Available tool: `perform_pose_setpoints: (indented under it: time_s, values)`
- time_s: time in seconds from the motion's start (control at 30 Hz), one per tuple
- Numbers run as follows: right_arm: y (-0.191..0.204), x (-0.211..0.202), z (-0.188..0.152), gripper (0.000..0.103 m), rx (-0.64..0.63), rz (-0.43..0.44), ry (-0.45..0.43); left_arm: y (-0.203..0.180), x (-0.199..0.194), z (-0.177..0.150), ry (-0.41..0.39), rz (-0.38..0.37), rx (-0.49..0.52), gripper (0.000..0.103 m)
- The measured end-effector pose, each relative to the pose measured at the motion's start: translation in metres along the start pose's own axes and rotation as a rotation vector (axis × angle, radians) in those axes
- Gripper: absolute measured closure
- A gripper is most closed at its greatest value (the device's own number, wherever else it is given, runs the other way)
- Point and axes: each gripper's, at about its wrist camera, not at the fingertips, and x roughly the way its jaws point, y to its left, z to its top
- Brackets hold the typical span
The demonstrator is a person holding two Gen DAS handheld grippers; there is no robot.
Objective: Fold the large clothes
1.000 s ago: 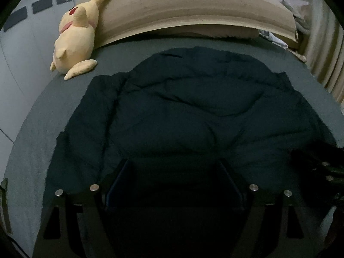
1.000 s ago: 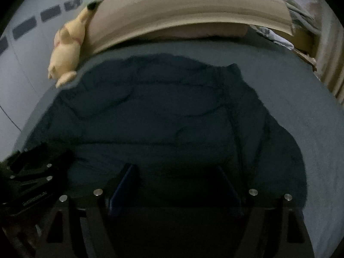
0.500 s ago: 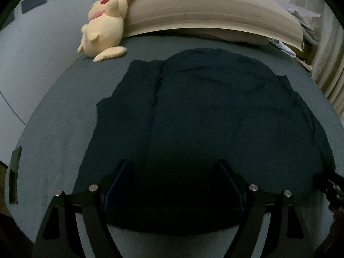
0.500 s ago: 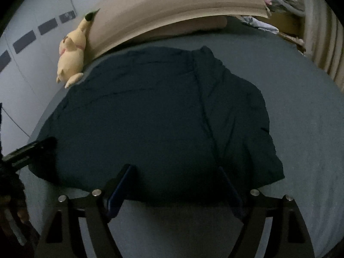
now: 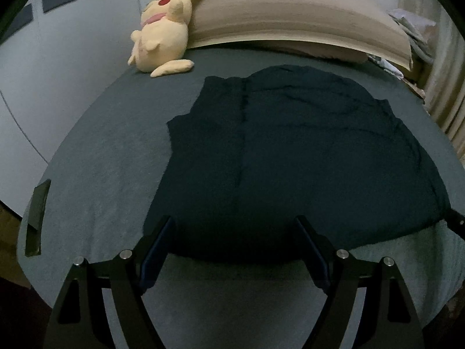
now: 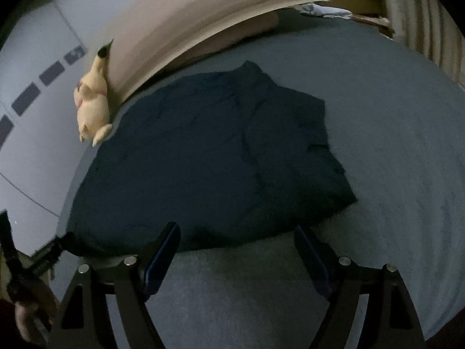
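Observation:
A large dark navy garment [image 5: 305, 160] lies spread flat on the grey bed sheet [image 5: 101, 174], with a seam line running down its left part. My left gripper [image 5: 234, 224] hovers open over the garment's near hem, nothing between its fingers. In the right wrist view the same garment [image 6: 203, 160] fills the middle, its right side ending in a folded corner. My right gripper [image 6: 237, 229] stands open just short of the near hem, holding nothing. The left gripper [image 6: 46, 256] shows at that view's left edge, by the garment's left corner, with a hand [image 6: 26, 320] below it.
A yellow plush toy [image 5: 162, 35] leans on a long beige pillow [image 5: 290, 20] at the head of the bed. A white wall [image 5: 58, 72] runs along the left. Curtains [image 5: 444, 101] hang at the right. A dark flat rectangle [image 5: 37, 215] lies at the bed's left edge.
Both grippers have drawn back toward the bed's near edge. The garment now lies farther ahead, and bare sheet shows under the fingers. The right view has tilted.

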Motion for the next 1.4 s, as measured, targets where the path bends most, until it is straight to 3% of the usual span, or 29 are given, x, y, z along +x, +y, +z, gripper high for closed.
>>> perform_pose_setpoints:
  time_s: [0.17, 0.27, 0.37, 0.47, 0.63, 0.8, 1.0, 1.13, 1.27, 1.4]
  values:
    - [-0.006, -0.018, -0.013, 0.019, 0.008, 0.028, -0.023, 0.022, -0.009, -0.018, -0.025, -0.055, -0.08, 0.02]
    - [-0.016, -0.017, -0.022, 0.019, 0.038, 0.05, -0.015, 0.05, -0.009, -0.026, -0.044, -0.093, -0.208, 0.02]
    - [-0.038, -0.017, -0.025, 0.019, 0.118, 0.079, -0.024, 0.084, -0.002, -0.025, -0.039, -0.135, -0.351, 0.02]
    - [-0.071, -0.015, -0.015, 0.019, 0.25, 0.116, -0.048, 0.107, 0.005, -0.013, -0.049, -0.173, -0.42, 0.02]
    - [-0.107, -0.006, 0.02, 0.019, 0.32, 0.154, -0.043, 0.13, 0.036, 0.02, 0.002, -0.276, -0.435, 0.019]
    - [-0.122, 0.023, 0.059, 0.019, 0.307, 0.184, 0.011, 0.142, 0.079, 0.04, 0.108, -0.474, -0.492, 0.019]
    - [-0.121, 0.066, 0.081, 0.019, 0.283, 0.265, 0.1, 0.145, 0.109, 0.053, 0.151, -0.652, -0.546, 0.019]
    - [-0.112, 0.089, 0.091, 0.019, 0.247, 0.334, 0.147, 0.134, 0.125, 0.062, 0.193, -0.679, -0.496, 0.019]
    - [-0.098, 0.107, 0.093, 0.018, 0.195, 0.375, 0.202, 0.117, 0.147, 0.063, 0.285, -0.72, -0.462, 0.019]
    - [-0.092, 0.117, 0.101, 0.021, 0.173, 0.374, 0.226, 0.109, 0.148, 0.069, 0.283, -0.723, -0.443, 0.019]
